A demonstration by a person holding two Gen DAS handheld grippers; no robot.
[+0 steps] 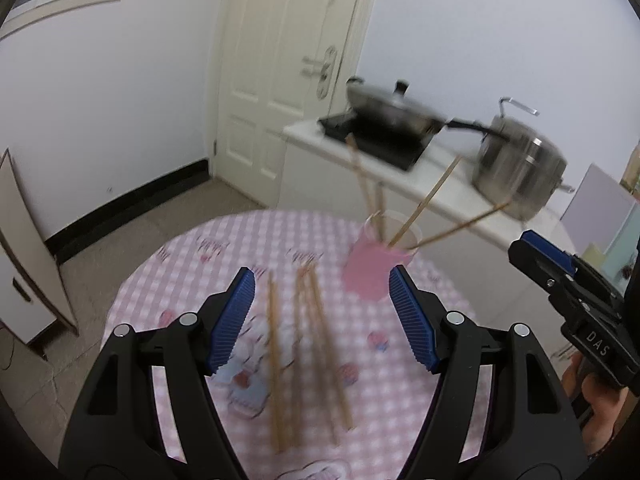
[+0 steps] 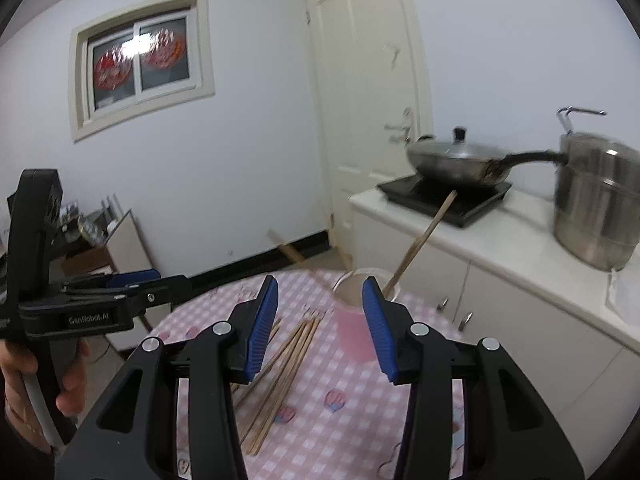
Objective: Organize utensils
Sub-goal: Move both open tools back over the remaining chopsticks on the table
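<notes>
Left wrist view, item one: we hold the left gripper (image 1: pixel 322 316) spread wide and empty above loose wooden chopsticks (image 1: pixel 304 344) lying on the pink checked tablecloth (image 1: pixel 192 264), with the pink cup (image 1: pixel 370 270), already holding several chopsticks, just beyond the right fingertip. Right wrist view, item two: we hold the right gripper (image 2: pixel 320 328) likewise spread and empty, the cup (image 2: pixel 352 332) showing between its fingers. Background stock: lidded wok (image 2: pixel 456 160) and steel pot (image 2: pixel 596 204) on the white counter (image 2: pixel 504 236).

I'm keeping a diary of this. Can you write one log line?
left tool open | right tool open | loose chopsticks on table | pink cup holds some
</notes>
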